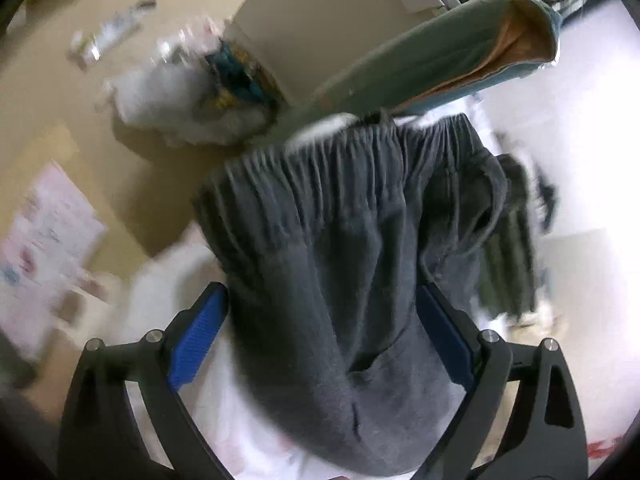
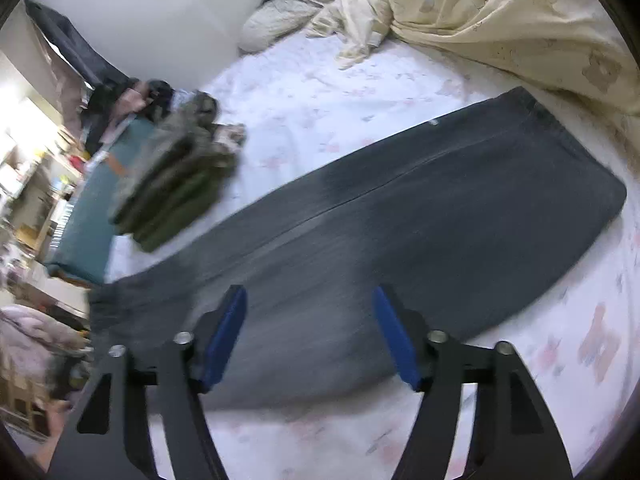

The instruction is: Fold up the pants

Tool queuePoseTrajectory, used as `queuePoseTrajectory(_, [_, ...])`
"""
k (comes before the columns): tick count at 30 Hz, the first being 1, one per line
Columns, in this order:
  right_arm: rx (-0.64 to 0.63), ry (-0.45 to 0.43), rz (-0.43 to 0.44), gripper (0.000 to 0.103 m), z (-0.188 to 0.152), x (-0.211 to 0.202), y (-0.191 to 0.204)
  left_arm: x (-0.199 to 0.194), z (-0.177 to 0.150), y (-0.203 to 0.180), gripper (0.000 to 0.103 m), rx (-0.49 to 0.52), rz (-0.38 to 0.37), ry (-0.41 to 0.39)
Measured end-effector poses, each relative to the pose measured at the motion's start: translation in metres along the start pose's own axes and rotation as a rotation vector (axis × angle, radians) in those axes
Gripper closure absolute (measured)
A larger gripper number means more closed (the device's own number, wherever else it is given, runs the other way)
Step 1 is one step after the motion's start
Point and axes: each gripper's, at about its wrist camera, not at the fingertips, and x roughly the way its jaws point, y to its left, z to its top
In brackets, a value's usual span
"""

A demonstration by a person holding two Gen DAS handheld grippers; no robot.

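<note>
One pair of grey pants lay flat on the bed, stretched lengthwise with the two legs stacked one on the other. The elastic waistband with its drawstring lay at the end nearer the edge of the bed; the leg hems lay at the far end, close to a cream duvet.

The left gripper was over the waist end of the pants. Its jaws stood wide apart, with the grey cloth between the two blue pads but not pinched. The right gripper was over the middle of the pants. Its jaws also stood wide apart and held nothing. Whether either set of pads touched the cloth could not be told, as both views were blurred by motion.

One stack of folded olive-green clothes lay on the bed beside the pants, near the waist end and apart from them. One pillow lay at the head of the bed, next to the duvet. One teal board stood off the edge of the bed, past the waistband.

One white bag stood on the floor beyond the bed; its contents were too blurred to name. The bed sheet bore a faint pink print, and the duvet bore a bear pattern. No writing or label could be read.
</note>
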Motion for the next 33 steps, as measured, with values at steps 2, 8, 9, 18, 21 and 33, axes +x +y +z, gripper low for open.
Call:
queuePoseTrajectory(2, [0.043, 0.002, 0.039, 0.03, -0.013, -0.01, -0.001, 0.011, -0.003, 0.003, 0.01, 0.014, -0.005, -0.031])
queuePoseTrajectory(8, [0.194, 0.044, -0.006, 0.029, -0.037, -0.014, -0.036, 0.027, 0.017, -0.012, 0.032, 0.097, 0.017, -0.085])
queuePoseTrajectory(9, [0.214, 0.037, -0.005, 0.029, -0.037, -0.014, -0.041, 0.028, 0.017, -0.013, 0.058, 0.102, 0.004, -0.073])
queuePoseTrajectory(18, [0.288, 0.028, 0.021, 0.029, -0.032, -0.006, -0.049, -0.033, 0.003, -0.071, 0.089, 0.27, -0.112, -0.219])
queuePoseTrajectory(21, [0.3, 0.035, 0.04, 0.022, -0.035, -0.007, -0.051, -0.043, -0.001, -0.093, 0.089, 0.345, -0.069, -0.25])
queuePoseTrajectory(33, [0.472, 0.093, 0.061, 0.02, -0.043, 0.045, -0.119, -0.052, 0.0, -0.114, 0.09, 0.34, 0.091, -0.294])
